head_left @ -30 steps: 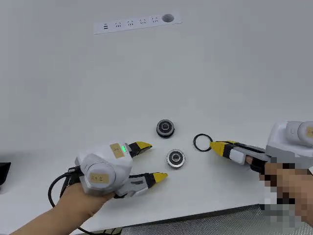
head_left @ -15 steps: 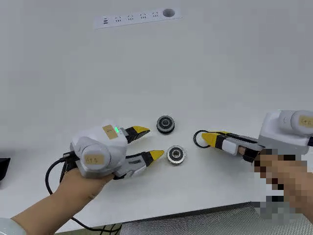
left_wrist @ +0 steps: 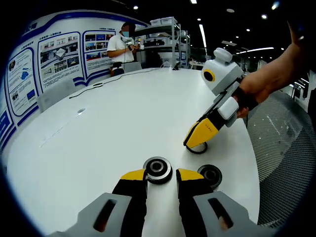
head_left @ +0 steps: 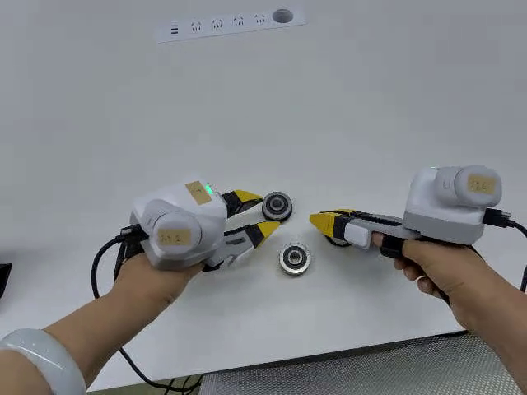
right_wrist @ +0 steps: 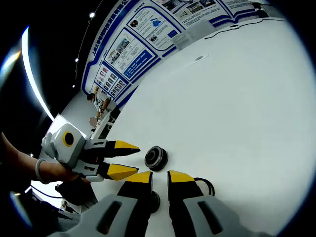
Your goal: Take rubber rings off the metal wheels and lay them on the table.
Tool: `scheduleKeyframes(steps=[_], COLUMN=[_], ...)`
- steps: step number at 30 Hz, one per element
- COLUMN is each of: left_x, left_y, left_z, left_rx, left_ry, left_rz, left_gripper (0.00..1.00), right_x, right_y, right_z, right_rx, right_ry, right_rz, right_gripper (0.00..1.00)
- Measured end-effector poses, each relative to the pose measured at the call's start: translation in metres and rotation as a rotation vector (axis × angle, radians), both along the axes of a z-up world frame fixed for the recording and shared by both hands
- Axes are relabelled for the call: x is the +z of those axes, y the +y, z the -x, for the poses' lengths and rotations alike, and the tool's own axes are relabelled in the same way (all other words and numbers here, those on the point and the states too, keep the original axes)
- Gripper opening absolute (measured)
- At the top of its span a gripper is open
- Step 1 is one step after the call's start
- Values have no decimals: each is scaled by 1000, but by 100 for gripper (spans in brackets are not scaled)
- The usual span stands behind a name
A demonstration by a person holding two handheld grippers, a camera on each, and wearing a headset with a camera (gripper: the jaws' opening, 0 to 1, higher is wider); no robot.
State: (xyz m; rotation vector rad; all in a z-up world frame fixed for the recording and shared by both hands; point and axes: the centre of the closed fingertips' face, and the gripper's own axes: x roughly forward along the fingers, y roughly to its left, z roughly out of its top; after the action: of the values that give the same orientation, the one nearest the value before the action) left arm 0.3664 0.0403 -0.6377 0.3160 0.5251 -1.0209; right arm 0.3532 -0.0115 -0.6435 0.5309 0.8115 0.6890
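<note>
The left gripper [head_left: 257,212] has moved up and to the right over the last second. Its jaws are spread and now sit either side of the far wheel [head_left: 278,206]. In the left gripper view the yellow tips bracket that wheel closely; whether they touch it I cannot tell. The right gripper [head_left: 321,220] has swung in from the right. Its jaws are drawn close together with nothing between them, and the tip points at the same wheel from just beside it. Both seem to be converging on this wheel, the left to steady it and the right to work at its rim.

The far wheel has a dark outer band, so it probably still wears its rubber. The near wheel [head_left: 295,259] shows bright metal and looks already stripped. That would leave one ring to go.

The loose ring [left_wrist: 197,149] lies on the desk [head_left: 370,123], largely covered by the right gripper in the head view. In the right gripper view the near wheel is mostly hidden behind that gripper's own jaws. The far wheel's rubber edge is too small to make out.
</note>
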Motion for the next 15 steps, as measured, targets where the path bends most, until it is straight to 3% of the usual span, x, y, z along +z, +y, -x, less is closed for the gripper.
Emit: scheduleKeyframes(steps=[15], left_x=[-10], left_y=[-9], left_z=[-11], left_rx=[-26], left_ry=[9], left_rz=[-36], left_gripper=[18], right_x=[-1], right_y=[2], right_z=[-3], right_rx=[3], right_ry=[4], right_rz=[-7], right_gripper=[13])
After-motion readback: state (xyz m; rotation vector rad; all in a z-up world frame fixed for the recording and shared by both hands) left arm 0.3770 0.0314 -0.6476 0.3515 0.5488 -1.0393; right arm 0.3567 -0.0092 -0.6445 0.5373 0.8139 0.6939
